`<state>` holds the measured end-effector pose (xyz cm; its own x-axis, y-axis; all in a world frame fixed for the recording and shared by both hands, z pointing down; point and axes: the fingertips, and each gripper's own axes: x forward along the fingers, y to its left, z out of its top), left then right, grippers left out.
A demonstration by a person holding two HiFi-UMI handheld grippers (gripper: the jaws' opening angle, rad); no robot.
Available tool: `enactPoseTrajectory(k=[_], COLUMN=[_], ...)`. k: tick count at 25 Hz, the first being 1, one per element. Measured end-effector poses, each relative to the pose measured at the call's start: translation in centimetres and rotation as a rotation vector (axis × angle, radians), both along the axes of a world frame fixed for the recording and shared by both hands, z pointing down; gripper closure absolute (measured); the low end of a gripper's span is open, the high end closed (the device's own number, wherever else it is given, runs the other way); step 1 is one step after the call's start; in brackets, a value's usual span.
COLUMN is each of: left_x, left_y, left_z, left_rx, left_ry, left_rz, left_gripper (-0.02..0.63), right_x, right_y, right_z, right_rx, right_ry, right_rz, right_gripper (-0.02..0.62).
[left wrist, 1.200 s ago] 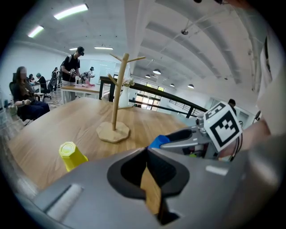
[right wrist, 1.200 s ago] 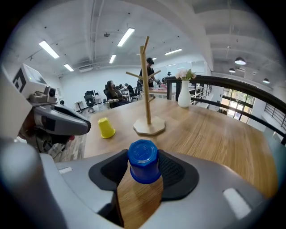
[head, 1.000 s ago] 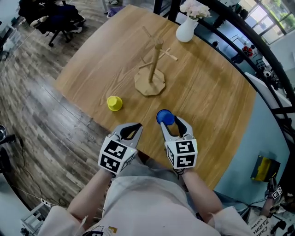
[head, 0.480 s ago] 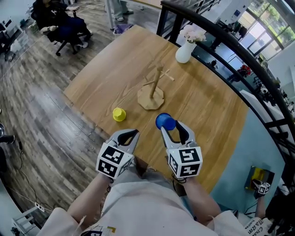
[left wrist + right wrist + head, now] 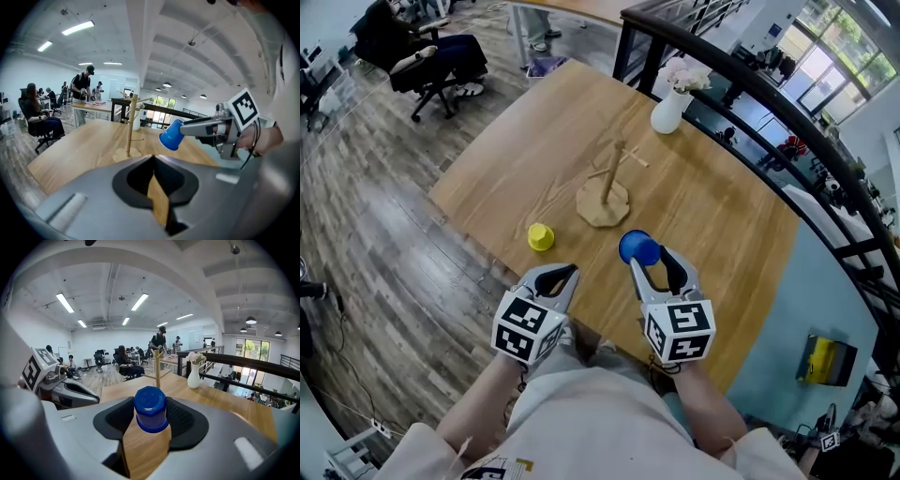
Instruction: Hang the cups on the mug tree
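Note:
A blue cup point(image 5: 637, 249) hangs over the wooden table point(image 5: 712, 206), pinched at its rim end by my right gripper point(image 5: 649, 259); in the right gripper view the blue cup point(image 5: 150, 408) fills the gap between the jaws, base pointing away. A yellow cup point(image 5: 540, 236) lies on the table near the front edge. The wooden mug tree point(image 5: 607, 192) stands upright mid-table, its pegs bare. My left gripper point(image 5: 561, 273) is shut and holds nothing, hovering at the table's near edge. The left gripper view shows the mug tree point(image 5: 131, 126) and the blue cup point(image 5: 171, 135).
A white vase point(image 5: 667, 111) with flowers stands at the table's far side, by a black railing point(image 5: 750, 84). A person sits on an office chair point(image 5: 422, 56) on the wood floor to the far left. People stand at desks behind.
The head camera has drawn back, so the table looks smaller and farther. Both grippers stay near the front edge, the blue cup unmoved in the right one.

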<state>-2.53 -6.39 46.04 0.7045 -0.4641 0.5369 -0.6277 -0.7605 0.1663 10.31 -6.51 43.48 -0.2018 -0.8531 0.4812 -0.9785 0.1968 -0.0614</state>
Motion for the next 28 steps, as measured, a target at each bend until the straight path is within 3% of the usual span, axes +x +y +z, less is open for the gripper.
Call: enactPoseTrajectory(k=[10, 28], left_x=[0.7, 0.8], left_y=[-0.8, -5.8], left_z=[0.2, -0.3], left_rx=[0.005, 0.045], left_ry=[-0.009, -0.021], left_rz=[0.006, -0.016], left_gripper=[0.604, 0.604], right_x=[0.8, 3.1], right_y=[-1.3, -9.2], right_z=[0.2, 1.2], right_rx=[0.015, 0.014], right_ry=[-0.011, -0.086], right_rz=[0.017, 0.107], right_gripper=[0.376, 0.376])
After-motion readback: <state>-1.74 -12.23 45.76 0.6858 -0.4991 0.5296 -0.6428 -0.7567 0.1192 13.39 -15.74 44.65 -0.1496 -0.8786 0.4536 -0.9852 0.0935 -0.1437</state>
